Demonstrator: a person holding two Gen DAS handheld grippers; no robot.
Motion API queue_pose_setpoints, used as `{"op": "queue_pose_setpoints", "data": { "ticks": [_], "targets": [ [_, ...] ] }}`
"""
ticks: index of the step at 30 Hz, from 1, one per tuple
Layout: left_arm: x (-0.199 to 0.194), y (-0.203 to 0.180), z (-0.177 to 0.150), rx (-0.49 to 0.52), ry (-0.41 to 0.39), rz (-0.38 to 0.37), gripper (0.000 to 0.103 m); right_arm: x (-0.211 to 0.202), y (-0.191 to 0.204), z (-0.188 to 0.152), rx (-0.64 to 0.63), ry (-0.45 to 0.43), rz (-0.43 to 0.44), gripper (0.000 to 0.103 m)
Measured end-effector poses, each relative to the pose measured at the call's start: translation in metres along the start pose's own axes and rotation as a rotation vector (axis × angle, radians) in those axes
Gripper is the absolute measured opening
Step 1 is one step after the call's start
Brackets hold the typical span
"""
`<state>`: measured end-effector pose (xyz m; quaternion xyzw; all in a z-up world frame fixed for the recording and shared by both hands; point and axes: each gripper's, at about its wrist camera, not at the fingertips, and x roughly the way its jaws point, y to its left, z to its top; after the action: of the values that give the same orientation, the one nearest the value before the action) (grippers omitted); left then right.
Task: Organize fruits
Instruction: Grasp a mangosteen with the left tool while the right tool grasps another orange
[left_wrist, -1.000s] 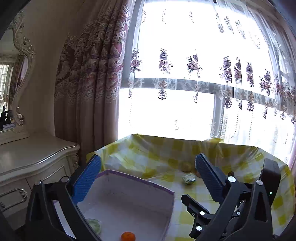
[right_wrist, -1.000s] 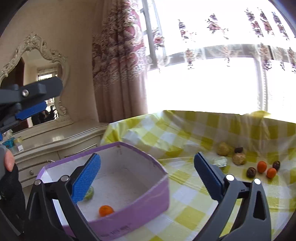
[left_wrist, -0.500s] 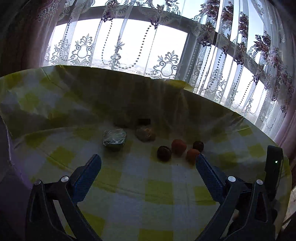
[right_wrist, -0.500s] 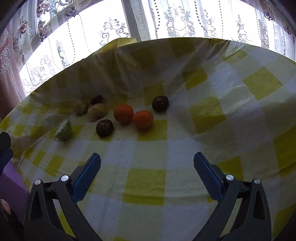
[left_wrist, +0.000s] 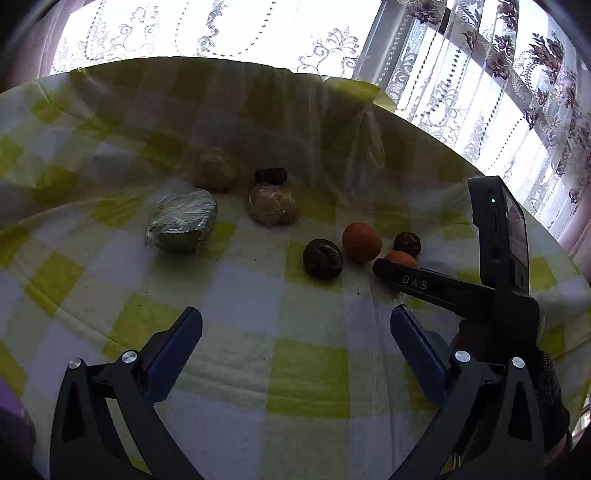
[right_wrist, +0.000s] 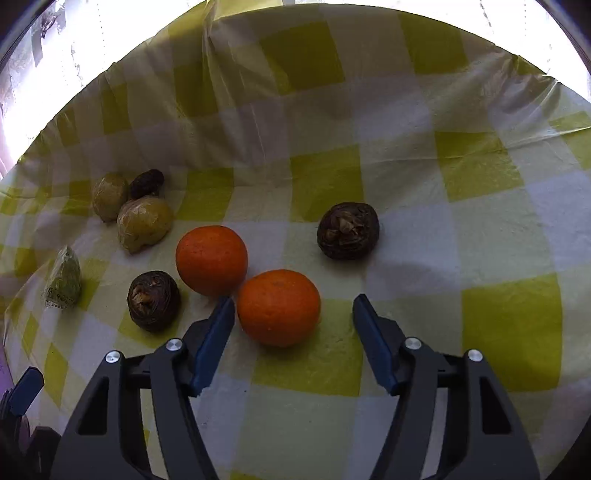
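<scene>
Several fruits lie on a yellow-checked tablecloth (right_wrist: 509, 325). In the right wrist view my right gripper (right_wrist: 293, 308) is open, its jaws on either side of the near orange (right_wrist: 279, 306), apart from it. A second orange (right_wrist: 211, 258) touches that one. Two dark round fruits (right_wrist: 153, 300) (right_wrist: 348, 229), two wrapped yellowish fruits (right_wrist: 144, 222) (right_wrist: 109, 195), a small dark fruit (right_wrist: 146, 183) and a wrapped green fruit (right_wrist: 64, 278) lie around. My left gripper (left_wrist: 295, 328) is open and empty, short of the fruits (left_wrist: 322, 258). The right gripper's finger (left_wrist: 421, 282) shows there beside the oranges (left_wrist: 361, 242).
The cloth rises in folds behind the fruits (left_wrist: 258, 110). Lace curtains and a bright window (left_wrist: 480, 92) stand behind the table. A bit of the purple box (left_wrist: 11, 424) shows at the lower left of the left wrist view.
Both grippers have swung from the purple box to the fruits and moved closer. The right gripper has come down around the near orange and its jaws have narrowed.
</scene>
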<state>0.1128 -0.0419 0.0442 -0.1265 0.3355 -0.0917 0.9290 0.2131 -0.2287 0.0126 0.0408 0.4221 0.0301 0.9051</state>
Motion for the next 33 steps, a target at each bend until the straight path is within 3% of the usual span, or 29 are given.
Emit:
{"op": "queue_pose_setpoints", "data": {
  "ticks": [2, 4, 6, 9, 14, 18, 24, 26, 27, 30, 33],
  "targets": [
    [0.003, 0.0, 0.001, -0.001, 0.024, -0.003, 0.099, 0.004, 0.004, 0.003, -0.012, 0.003, 0.011, 0.062],
    [0.007, 0.001, 0.004, -0.019, 0.041, -0.003, 0.099, 0.004, 0.006, 0.004, -0.01, -0.002, 0.015, 0.042],
    [0.015, 0.001, 0.009, -0.024, 0.061, -0.015, 0.099, 0.005, 0.005, 0.004, 0.003, -0.006, 0.031, 0.041],
    [0.034, -0.013, 0.021, 0.045, 0.079, 0.012, 0.098, 0.004, -0.004, 0.005, 0.051, -0.013, 0.079, 0.041],
    [0.075, -0.037, 0.04, 0.17, 0.144, 0.066, 0.097, 0.008, -0.035, 0.003, 0.218, -0.037, 0.266, 0.041],
    [0.106, -0.048, 0.046, 0.276, 0.234, 0.124, 0.071, 0.009, -0.03, 0.005, 0.209, -0.034, 0.254, 0.041],
    [0.119, -0.05, 0.053, 0.323, 0.25, 0.118, 0.067, 0.008, -0.033, 0.004, 0.217, -0.034, 0.262, 0.041],
    [0.115, -0.054, 0.05, 0.354, 0.237, 0.097, 0.053, 0.005, -0.04, 0.002, 0.218, -0.035, 0.262, 0.041],
    [0.112, -0.058, 0.047, 0.38, 0.231, 0.091, 0.039, 0.004, -0.041, 0.002, 0.217, -0.035, 0.261, 0.041],
    [0.099, -0.062, 0.04, 0.39, 0.194, 0.134, 0.037, 0.004, -0.04, 0.002, 0.222, -0.036, 0.266, 0.041],
    [0.066, -0.051, 0.032, 0.302, 0.114, 0.085, 0.037, 0.004, -0.04, 0.002, 0.226, -0.036, 0.267, 0.041]
  ]
}}
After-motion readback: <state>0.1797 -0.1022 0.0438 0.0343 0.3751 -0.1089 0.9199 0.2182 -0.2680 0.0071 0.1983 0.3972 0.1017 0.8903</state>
